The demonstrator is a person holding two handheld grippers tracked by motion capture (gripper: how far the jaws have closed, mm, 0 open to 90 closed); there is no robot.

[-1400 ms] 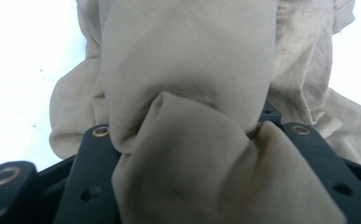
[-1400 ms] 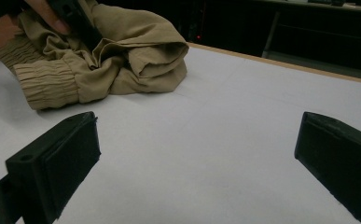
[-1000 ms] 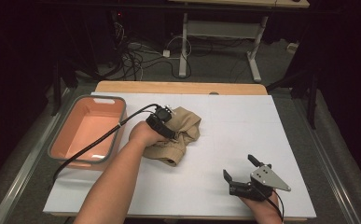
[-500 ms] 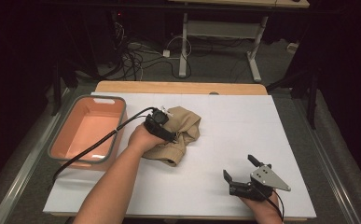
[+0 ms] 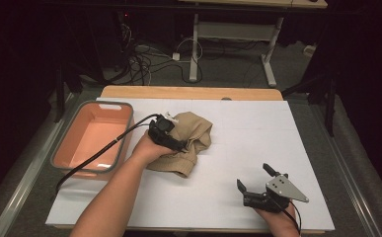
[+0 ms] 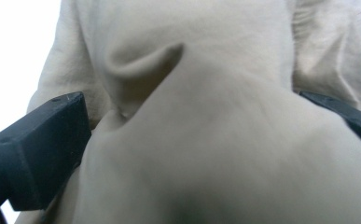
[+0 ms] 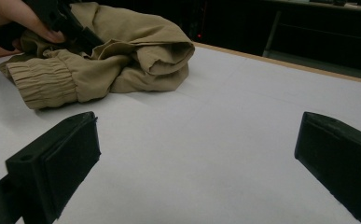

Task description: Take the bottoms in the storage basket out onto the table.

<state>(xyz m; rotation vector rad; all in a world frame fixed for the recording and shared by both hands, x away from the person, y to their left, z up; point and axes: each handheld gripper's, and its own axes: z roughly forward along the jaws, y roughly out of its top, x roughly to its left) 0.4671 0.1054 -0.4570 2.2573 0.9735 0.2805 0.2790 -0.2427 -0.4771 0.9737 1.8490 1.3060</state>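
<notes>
Left hand-held gripper (image 5: 171, 140) jaws have just been opening wide around the tan garment (image 5: 191, 140) on the bench (image 5: 257, 148); grip released. Right hand-held gripper (image 5: 257, 178) hangs open, empty.

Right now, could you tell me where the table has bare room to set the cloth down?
The white sheet is bare between the tan garment and the right tool, and along the far-right side. The orange bin looks free inside. It is crowded where the left tool rests on the garment beside the bin.
</notes>
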